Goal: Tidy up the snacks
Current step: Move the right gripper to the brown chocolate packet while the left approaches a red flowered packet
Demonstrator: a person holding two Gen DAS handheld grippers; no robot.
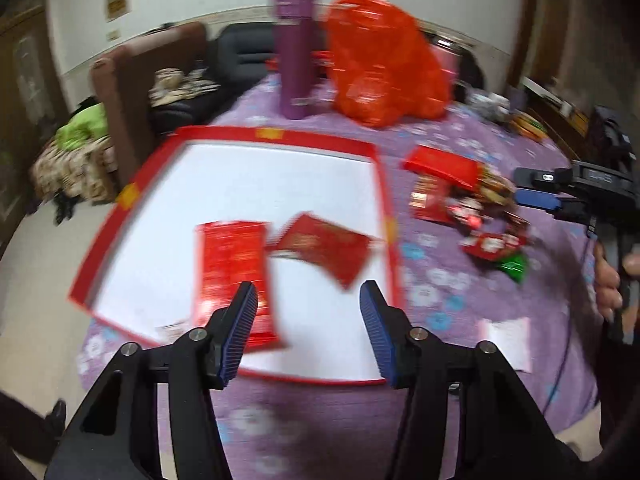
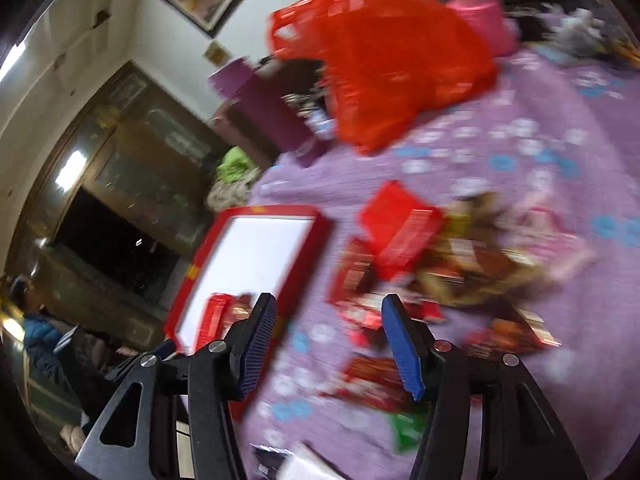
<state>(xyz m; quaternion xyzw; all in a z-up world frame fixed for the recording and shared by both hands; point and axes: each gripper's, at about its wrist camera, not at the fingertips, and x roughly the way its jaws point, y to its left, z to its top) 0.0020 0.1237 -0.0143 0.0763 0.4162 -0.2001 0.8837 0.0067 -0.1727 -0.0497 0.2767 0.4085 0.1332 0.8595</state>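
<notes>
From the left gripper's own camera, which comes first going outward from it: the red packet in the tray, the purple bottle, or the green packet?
1. Red packet, lying in the tray, just beyond the left gripper.
2. Green packet, off to the right on the tablecloth.
3. Purple bottle, standing at the table's far side.

A shallow red-rimmed tray (image 1: 224, 136) with a white floor fills the centre of the left wrist view; two flat red snack packets (image 1: 234, 276) (image 1: 326, 248) lie in its lower half. At the right, loose red, brown and green snacks (image 1: 476, 208) lie heaped on the purple cloth, blurred.
</notes>
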